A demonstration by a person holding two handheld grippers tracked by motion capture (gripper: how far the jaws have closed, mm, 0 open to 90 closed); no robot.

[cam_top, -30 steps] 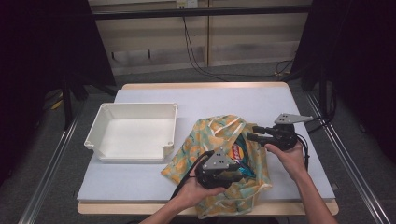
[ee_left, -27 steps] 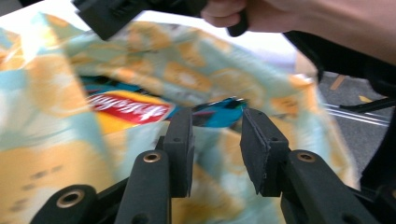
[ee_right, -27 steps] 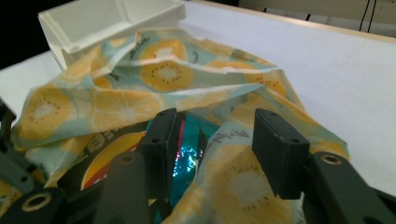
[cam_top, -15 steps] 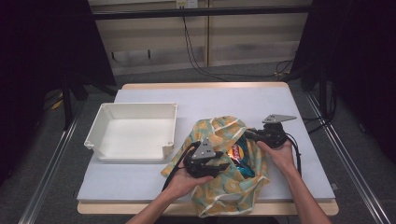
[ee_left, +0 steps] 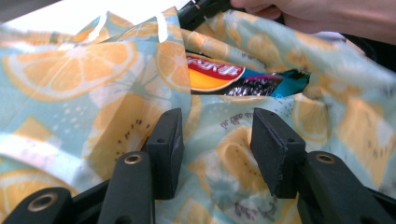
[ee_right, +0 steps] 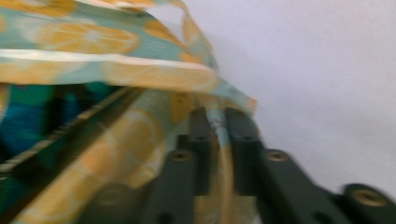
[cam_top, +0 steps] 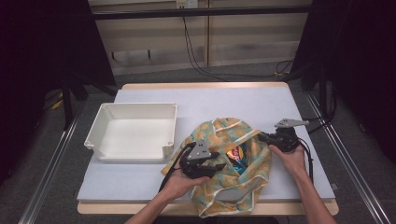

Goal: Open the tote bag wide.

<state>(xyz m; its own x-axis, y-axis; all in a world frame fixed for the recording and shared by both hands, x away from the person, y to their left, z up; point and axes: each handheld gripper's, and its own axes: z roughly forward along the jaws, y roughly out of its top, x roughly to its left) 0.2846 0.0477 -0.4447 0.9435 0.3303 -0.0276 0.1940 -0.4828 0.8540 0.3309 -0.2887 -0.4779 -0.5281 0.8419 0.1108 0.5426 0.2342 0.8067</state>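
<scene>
The fruit-print bag [cam_top: 233,170] lies on the surface [cam_top: 243,102], its rim pinched by the right tongs [ee_right: 215,140], while the left tongs [ee_left: 215,144] (open over the cloth) have not yet taken the snack packet [ee_left: 233,79] out.

Black grippers [cam_top: 219,166] with grey three-cornered plates, brass-looking screws, black cables.

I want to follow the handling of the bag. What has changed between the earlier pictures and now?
The left gripper moved left along the fruit-print bag; its jaws have just been opening and now stand apart over the cloth. The right gripper came down to the bag's right edge, its jaws closing on the rim. The snack packet stays inside the bag, and the white tray stays in place.
</scene>
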